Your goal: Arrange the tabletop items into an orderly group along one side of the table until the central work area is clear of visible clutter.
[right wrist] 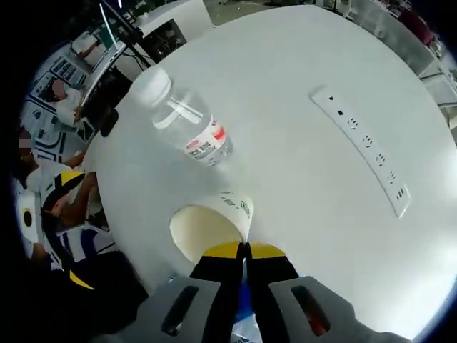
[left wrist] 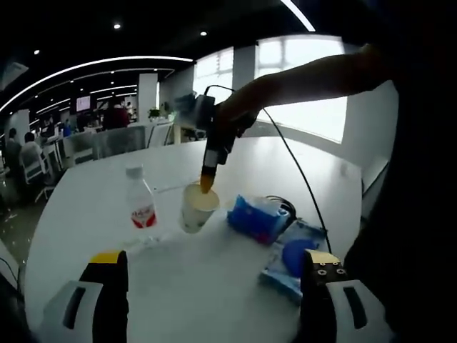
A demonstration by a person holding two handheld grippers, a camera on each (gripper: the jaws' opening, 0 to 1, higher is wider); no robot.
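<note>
- In the left gripper view my left gripper stands wide open, its yellow-tipped fingers far apart over the bare white tabletop, holding nothing.
- That same view shows my right gripper reaching in from above with its yellow tips at the rim of the paper cup, which hangs tilted; whether its base is off the surface I cannot tell.
- In the right gripper view my fingers are pressed together on the rim of the paper cup; I look straight into its pale, round mouth.
- The water bottle stands upright just beside the cup in the left gripper view: clear plastic, white cap, red-and-white label. From the right gripper view the water bottle shows from above, just past the cup.
- The left gripper view has a soft blue packet right next to the cup, and near it a flat blue-and-white packet lying by my right-hand finger.
- A black cable trails from the right gripper down across the tabletop.
- The right gripper view shows a long white power strip set flat in the smooth, rounded tabletop, well apart from the cup.
</note>
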